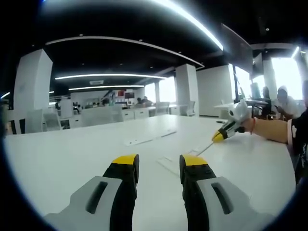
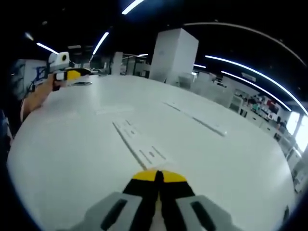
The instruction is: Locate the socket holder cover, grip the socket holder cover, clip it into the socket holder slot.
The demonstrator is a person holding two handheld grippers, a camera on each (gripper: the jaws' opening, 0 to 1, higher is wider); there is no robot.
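In the right gripper view, a long white strip, the socket holder cover [image 2: 139, 144], lies flat on the white table [image 2: 62, 154] and runs away from the jaws toward the upper left. Its near end sits just ahead of the yellow tips, and whether the tips touch it I cannot tell. The right gripper [image 2: 158, 176] has its jaws pressed together, with no gap between the yellow tips and nothing visibly caught between them. A second long white strip, the socket holder [image 2: 197, 120], lies further out and to the right of the jaws, well apart from the cover and roughly parallel to it.

In the left gripper view, the left gripper [image 1: 159, 161] has its jaws set wide apart with bare table [image 1: 57, 159] between them. Ahead of the right jaw lies a flat white strip [image 1: 168, 163], seen end-on, and beyond both jaws another white strip [image 1: 147, 138] lies crosswise on the table. The right gripper [image 1: 219, 136] comes in from the right, its yellow tip down at the table surface, held by a person's hand [image 1: 252, 126] and forearm.

Far behind the table stand white pillars [image 1: 187, 89], chairs [image 1: 50, 120] and seated people [image 1: 284, 103], under long ceiling lights [image 1: 110, 76].
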